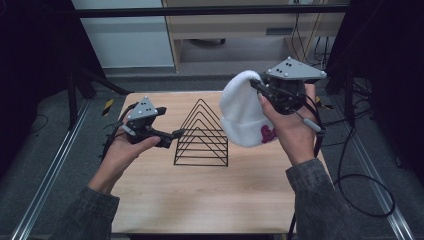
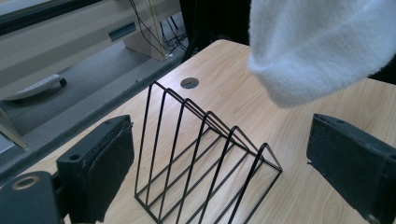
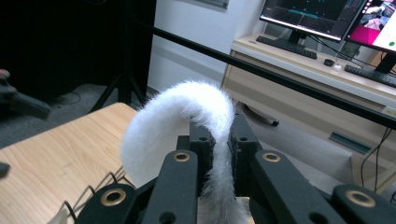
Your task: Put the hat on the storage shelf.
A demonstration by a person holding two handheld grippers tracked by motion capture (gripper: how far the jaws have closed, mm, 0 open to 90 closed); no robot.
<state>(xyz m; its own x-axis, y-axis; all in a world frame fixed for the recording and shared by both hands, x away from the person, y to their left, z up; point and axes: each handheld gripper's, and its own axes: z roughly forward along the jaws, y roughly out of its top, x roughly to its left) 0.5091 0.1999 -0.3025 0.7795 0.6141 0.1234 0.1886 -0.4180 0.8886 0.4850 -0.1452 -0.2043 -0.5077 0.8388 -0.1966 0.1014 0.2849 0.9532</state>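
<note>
A white fuzzy hat [image 1: 243, 114] with a pink mark near its rim hangs in the air above the right side of the wooden table [image 1: 200, 200]. My right gripper [image 1: 260, 89] is shut on its top edge; the right gripper view shows the white hat [image 3: 187, 112] pinched between the two black jaws [image 3: 219, 154]. A black wire rack [image 1: 201, 135] of triangular dividers stands at the table's middle. My left gripper [image 1: 172, 137] is open just left of the rack, holding nothing. From the left gripper view the rack [image 2: 201, 158] sits between the spread jaws, and the hat [image 2: 322, 46] hangs beyond it.
A round cable hole [image 2: 189, 83] marks the table's far side. Beyond the table stands a desk with monitors [image 3: 327, 18] and keyboards. A black crossbar [image 1: 210, 11] runs across the back. Cables [image 1: 360, 185] trail on the floor at the right.
</note>
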